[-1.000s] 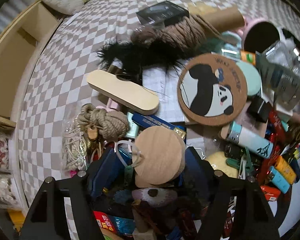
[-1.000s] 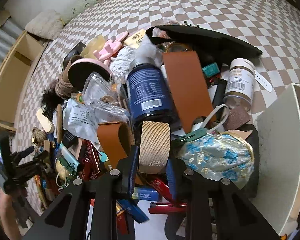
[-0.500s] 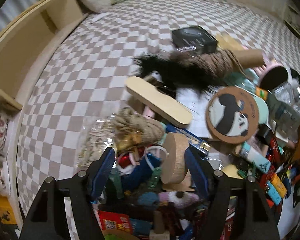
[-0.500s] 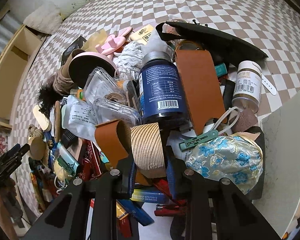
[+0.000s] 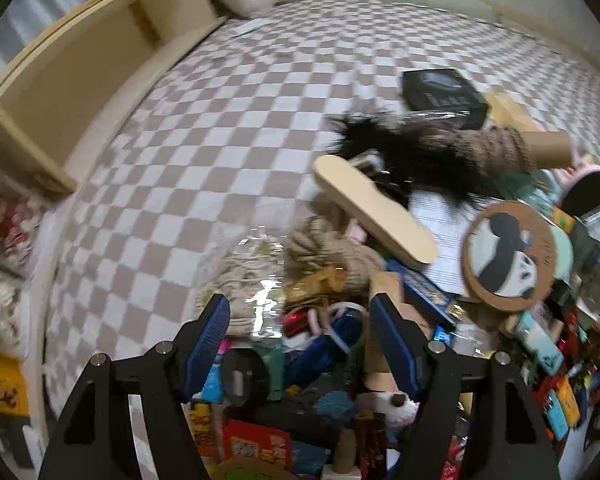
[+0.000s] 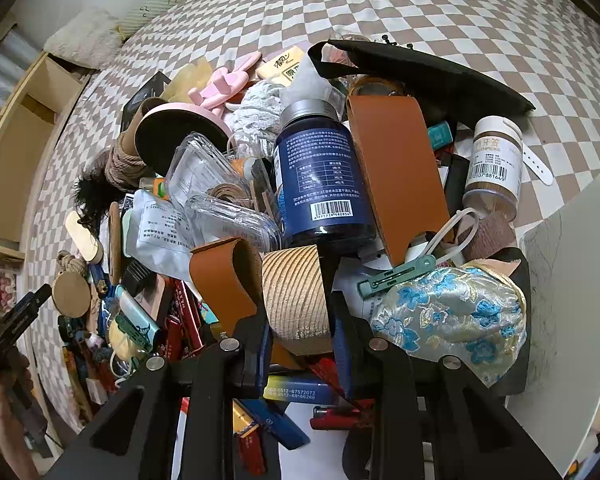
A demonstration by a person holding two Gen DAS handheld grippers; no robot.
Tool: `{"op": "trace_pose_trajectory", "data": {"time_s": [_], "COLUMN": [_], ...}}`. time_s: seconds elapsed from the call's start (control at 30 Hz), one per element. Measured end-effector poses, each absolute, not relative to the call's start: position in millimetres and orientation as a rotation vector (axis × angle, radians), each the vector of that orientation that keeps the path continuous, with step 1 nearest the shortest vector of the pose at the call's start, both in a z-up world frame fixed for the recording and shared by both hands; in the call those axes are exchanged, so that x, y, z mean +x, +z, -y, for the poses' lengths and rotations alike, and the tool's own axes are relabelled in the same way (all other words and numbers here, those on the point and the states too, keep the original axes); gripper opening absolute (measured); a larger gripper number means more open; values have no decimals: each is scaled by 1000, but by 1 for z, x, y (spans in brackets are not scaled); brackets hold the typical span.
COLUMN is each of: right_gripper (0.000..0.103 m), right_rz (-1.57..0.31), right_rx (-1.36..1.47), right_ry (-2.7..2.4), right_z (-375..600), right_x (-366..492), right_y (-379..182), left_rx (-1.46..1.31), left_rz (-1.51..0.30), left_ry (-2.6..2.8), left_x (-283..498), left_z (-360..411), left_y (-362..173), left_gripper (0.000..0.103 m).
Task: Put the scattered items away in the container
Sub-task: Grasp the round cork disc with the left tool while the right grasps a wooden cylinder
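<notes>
My right gripper is shut on a ribbed wooden roll and holds it over a heap of clutter. A dark blue bottle and a brown leather strip lie just beyond it. The white container stands at the right edge. My left gripper is open over the heap's left end. A round wooden disc stands edge-on by its right finger; the disc also shows in the right wrist view. A rope bundle and a clear bag lie between the jaws.
A panda coaster, a flat wooden stick, a black feather tuft and a black box lie on the checkered cloth. A wooden shelf runs along the left. A floral pouch and a label jar lie near the container.
My left gripper has let go of the wooden disc, opened and swung left and up. My right gripper has kept its hold on the ribbed roll and has drawn it slightly back.
</notes>
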State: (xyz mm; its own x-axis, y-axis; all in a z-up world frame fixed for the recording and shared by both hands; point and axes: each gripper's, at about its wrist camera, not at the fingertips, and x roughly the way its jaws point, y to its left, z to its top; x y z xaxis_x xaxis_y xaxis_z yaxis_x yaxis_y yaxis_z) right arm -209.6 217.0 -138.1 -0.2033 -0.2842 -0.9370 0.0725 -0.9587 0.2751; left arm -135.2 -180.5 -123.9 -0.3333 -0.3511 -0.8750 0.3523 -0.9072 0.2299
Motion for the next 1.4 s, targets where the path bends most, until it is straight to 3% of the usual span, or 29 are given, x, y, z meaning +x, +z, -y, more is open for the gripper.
{"op": "trace_pose_trajectory", "data": {"time_s": [0.33, 0.67, 1.27, 1.4], "right_gripper": [28, 28, 28, 28], "right_rz": [246, 227, 190, 206], "right_rx": [1837, 1832, 1836, 1838], "right_ry": [-2235, -2239, -2216, -2204], "right_z": [-216, -212, -207, -209], "right_x": [-209, -209, -215, -216], "right_y": [-141, -144, -151, -152], "left_rx": [1467, 1701, 1777, 1776], "left_rz": [-40, 207, 583, 559], "left_ry": [-2428, -2436, -2266, -2275], "left_x": [-139, -159, -184, -185], "left_z": [159, 95, 52, 59], "left_y": [-116, -149, -196, -192], "left_gripper": [73, 73, 73, 63]}}
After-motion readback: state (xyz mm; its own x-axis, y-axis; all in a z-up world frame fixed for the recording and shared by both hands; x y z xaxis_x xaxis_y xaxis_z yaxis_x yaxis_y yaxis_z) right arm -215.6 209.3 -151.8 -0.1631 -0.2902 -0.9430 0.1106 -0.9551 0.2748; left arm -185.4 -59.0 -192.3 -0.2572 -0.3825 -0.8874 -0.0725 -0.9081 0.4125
